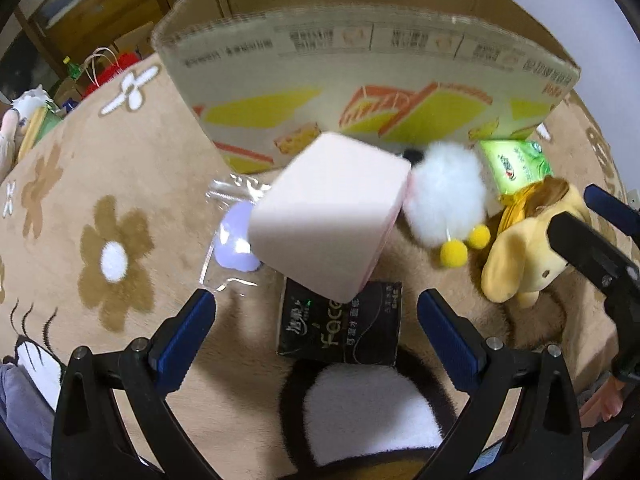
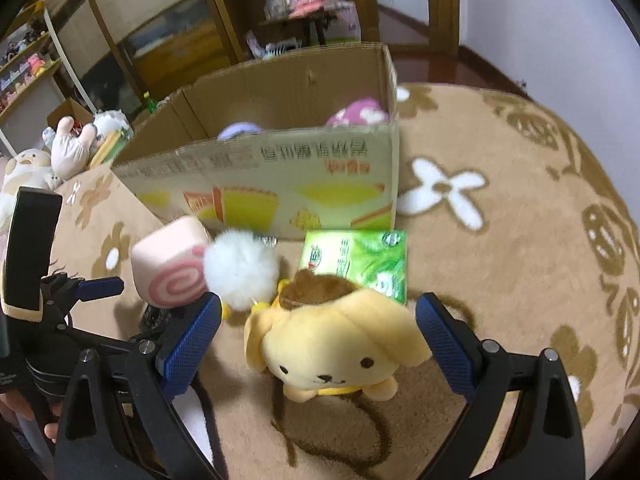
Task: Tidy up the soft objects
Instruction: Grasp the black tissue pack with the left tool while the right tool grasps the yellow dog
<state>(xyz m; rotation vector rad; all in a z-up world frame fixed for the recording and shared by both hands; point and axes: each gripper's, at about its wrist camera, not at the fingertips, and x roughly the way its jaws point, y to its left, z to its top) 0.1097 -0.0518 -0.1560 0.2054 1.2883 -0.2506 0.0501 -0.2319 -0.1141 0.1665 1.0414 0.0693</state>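
Two handheld grippers over a tan flower-patterned rug (image 2: 500,280), w/ soft toys scattered in front of an open cardboard box (image 2: 280,184). Left gripper (image 1: 316,328): fingers spread wide, holding nothing. Just ahead of it a pink swirl-roll cushion (image 1: 328,220) sits tilted, blurred, overlapping a black tissue pack (image 1: 340,332). Beside the cushion: a white pom-pom toy (image 1: 444,196) w/ yellow balls, then a green tissue pack (image 2: 360,264) near the box front. Right gripper (image 2: 318,340): also spread, empty, fingers either side of a yellow dog plush (image 2: 332,344) w/o touching it. Inside the box, pink (image 2: 360,114) & purple (image 2: 240,130) plush tops show.
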